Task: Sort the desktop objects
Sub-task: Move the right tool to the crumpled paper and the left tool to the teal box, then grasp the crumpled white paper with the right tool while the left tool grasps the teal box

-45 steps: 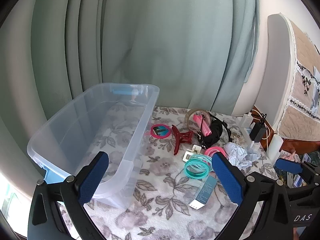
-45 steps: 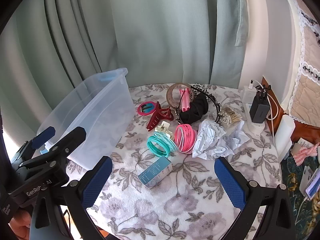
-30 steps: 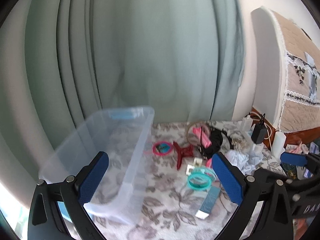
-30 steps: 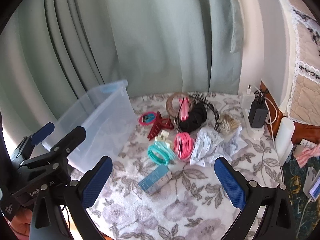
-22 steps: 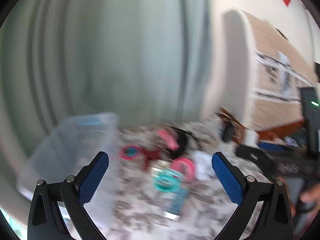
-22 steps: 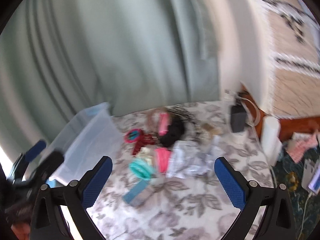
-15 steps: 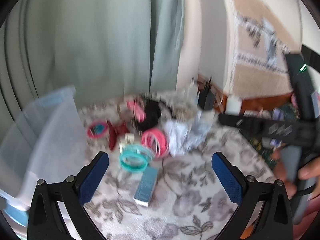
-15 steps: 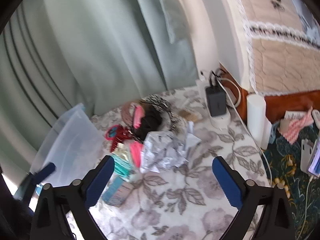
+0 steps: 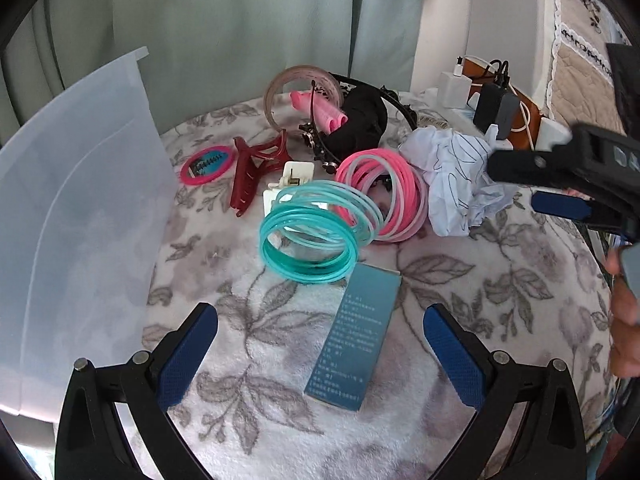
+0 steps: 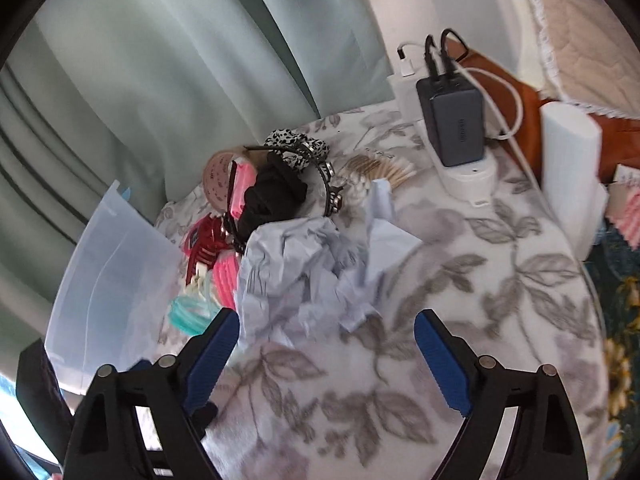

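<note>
My left gripper [image 9: 320, 342] is open low over the floral tablecloth, its fingers either side of a teal box [image 9: 356, 336] without touching it. Beyond the box lie teal bangles [image 9: 312, 240], pink bangles [image 9: 384, 196], a red claw clip [image 9: 256, 164] and a black scrunchie [image 9: 360, 120]. My right gripper [image 10: 326, 340] hangs just short of the crumpled paper [image 10: 304, 276]. Its jaws are closing, and the pads do not press on the paper. From the left wrist view, the right gripper [image 9: 552, 184] reaches in beside the crumpled paper [image 9: 452, 172]. The clear bin [image 9: 72, 208] stands at the left.
A black charger [image 10: 454, 120] on a white power strip, with cables, stands at the back right beside a white cylinder [image 10: 568, 156]. Green curtains hang behind. A hand [image 9: 624, 320] shows at the right edge. The table's rim curves close on the right.
Both grippers have come down toward the table. The left swung right, from the bin to over the teal box. The right moved in on the crumpled paper, its jaws slightly narrower.
</note>
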The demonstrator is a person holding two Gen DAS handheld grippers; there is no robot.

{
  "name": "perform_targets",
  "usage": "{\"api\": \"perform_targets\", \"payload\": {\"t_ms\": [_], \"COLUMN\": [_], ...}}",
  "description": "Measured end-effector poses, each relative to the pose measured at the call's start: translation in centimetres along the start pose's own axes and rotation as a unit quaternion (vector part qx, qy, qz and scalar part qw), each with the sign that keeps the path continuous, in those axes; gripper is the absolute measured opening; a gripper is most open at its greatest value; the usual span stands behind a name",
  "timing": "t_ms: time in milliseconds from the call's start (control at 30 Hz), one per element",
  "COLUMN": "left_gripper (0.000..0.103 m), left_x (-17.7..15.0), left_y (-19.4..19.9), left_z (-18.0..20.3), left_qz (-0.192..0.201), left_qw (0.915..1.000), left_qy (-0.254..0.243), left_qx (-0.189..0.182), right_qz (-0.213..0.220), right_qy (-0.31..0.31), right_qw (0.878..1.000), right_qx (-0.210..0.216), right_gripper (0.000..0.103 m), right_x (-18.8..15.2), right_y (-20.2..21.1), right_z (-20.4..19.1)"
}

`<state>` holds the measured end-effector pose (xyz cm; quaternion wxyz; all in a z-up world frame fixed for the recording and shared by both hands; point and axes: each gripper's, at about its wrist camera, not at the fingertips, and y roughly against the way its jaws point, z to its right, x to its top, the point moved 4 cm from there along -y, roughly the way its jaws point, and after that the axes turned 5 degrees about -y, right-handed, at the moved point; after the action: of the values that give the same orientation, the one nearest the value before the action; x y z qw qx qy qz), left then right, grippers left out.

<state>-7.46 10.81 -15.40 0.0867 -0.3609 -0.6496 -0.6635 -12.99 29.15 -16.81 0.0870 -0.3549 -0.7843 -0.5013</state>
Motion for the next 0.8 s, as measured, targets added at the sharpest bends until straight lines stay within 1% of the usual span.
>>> {"api": "perform_targets", "payload": {"t_ms": [67,167,267,333,400,433,467,533,600,700,767,800], "left_gripper": [0.102,0.102,0.103,0.102,0.102,0.099,0.093,0.086,0.081,0.070,0.057,0.054], "left_x": [0.3,0.1,0.1,0.4,0.3,0.4,0.3,0.4,0.3,0.1,0.0,-0.1], "left_y": [-0.3,-0.8,-1.0,-1.6,-1.9,-2.0,-2.1,-2.3,-2.3,-2.0,-1.9,-1.8], "left_z": [-0.1,-0.1,-0.2,-0.2,-0.4,-0.5,-0.5,-0.6,-0.7,-0.6,-0.4,-0.5], "left_qz": [-0.002,-0.005,-0.006,-0.006,-0.010,-0.012,-0.013,-0.018,-0.021,-0.020,-0.022,-0.023], "left_qw": [1.0000,1.0000,1.0000,1.0000,0.9999,0.9999,0.9999,0.9997,0.9995,0.9995,0.9993,0.9991], "left_qy": [-0.003,-0.002,-0.002,-0.001,0.004,0.006,0.008,0.012,0.016,0.016,0.015,0.014], "left_qx": [0.000,-0.004,-0.003,-0.004,-0.003,-0.005,-0.006,-0.011,-0.018,-0.019,-0.029,-0.033], "right_qz": [-0.006,-0.013,-0.016,-0.019,-0.021,-0.022,-0.024,-0.028,-0.031,-0.032,-0.029,-0.027], "right_qy": [-0.010,-0.026,-0.031,-0.040,-0.048,-0.051,-0.055,-0.063,-0.074,-0.085,-0.088,-0.091], "right_qw": [1.000,0.999,0.999,0.999,0.998,0.998,0.998,0.997,0.996,0.995,0.995,0.995], "right_qx": [0.011,0.027,0.021,0.030,0.027,0.027,0.029,0.029,0.034,0.039,0.041,0.042], "right_gripper": [0.092,0.096,0.097,0.099,0.099,0.099,0.099,0.099,0.099,0.098,0.095,0.093], "right_x": [0.2,0.4,0.9,1.0,1.3,1.4,1.5,1.4,1.3,1.4,1.4,1.3], "right_y": [-0.8,-1.9,-3.2,-3.9,-4.6,-4.9,-5.1,-5.6,-5.6,-5.5,-5.2,-4.9], "right_z": [0.1,0.0,0.1,0.2,0.4,0.5,0.5,0.7,1.0,1.3,1.5,1.5]}}
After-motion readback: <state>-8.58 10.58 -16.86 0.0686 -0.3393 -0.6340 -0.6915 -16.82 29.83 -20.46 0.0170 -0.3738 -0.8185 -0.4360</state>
